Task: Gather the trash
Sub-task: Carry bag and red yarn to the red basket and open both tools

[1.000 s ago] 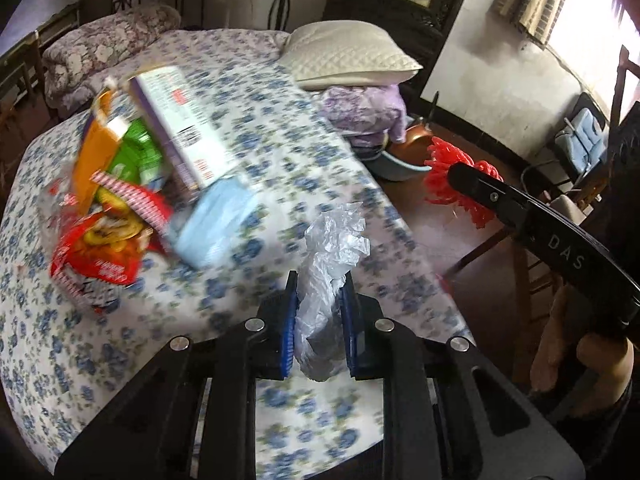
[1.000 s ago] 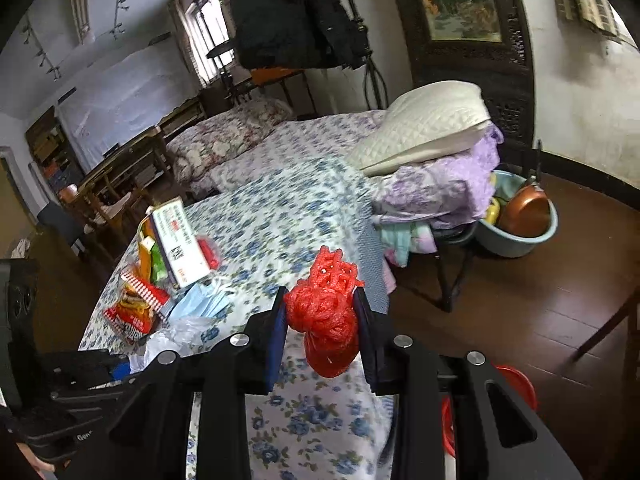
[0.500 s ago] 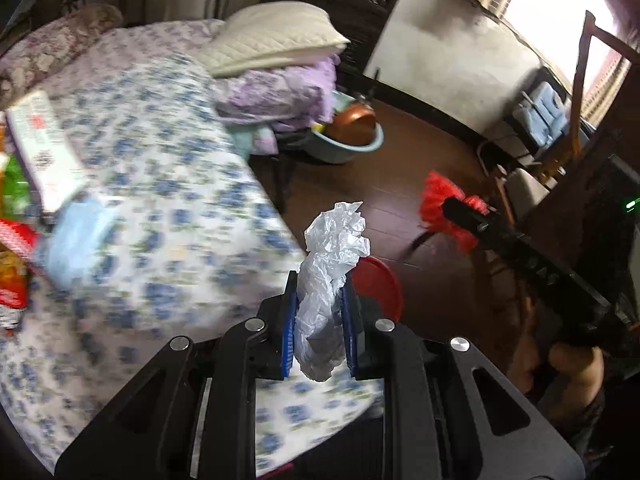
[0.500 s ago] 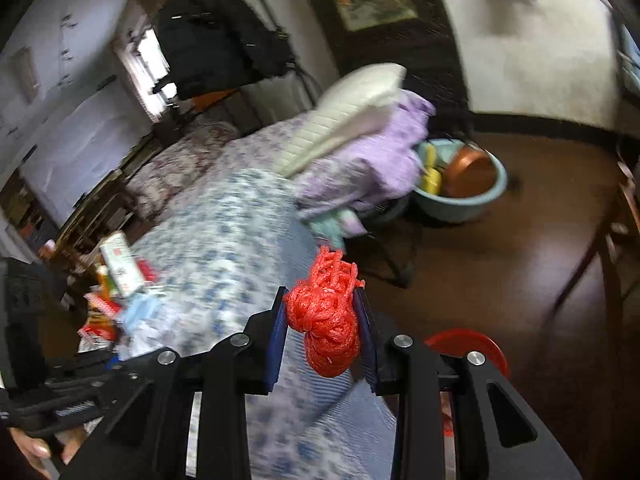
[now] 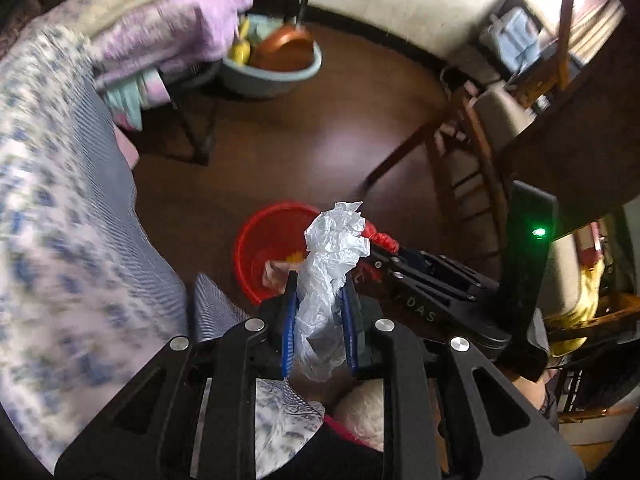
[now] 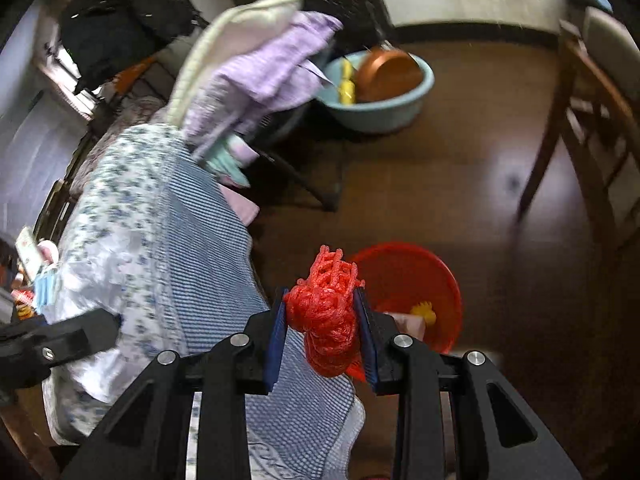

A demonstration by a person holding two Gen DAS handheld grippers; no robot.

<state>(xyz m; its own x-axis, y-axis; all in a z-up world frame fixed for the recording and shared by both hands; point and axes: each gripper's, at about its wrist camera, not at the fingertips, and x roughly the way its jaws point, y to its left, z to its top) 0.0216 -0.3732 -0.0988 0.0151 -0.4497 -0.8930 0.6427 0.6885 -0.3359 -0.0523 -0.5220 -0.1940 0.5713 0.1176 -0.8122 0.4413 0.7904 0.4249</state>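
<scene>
Crumpled plastic bag (image 5: 326,276) — pinched inside left gripper (image 5: 319,330) (above red bin (image 5: 256,248))

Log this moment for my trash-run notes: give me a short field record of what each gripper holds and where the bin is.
left gripper: shut on crumpled white plastic bag
right gripper: shut on red mesh net
bin: red bucket on the dark wooden floor, beside the bed
bin contents: some scraps, one yellow; too blurred to name
bed: floral sheet
background: light blue basin holding a copper-coloured pan
</scene>
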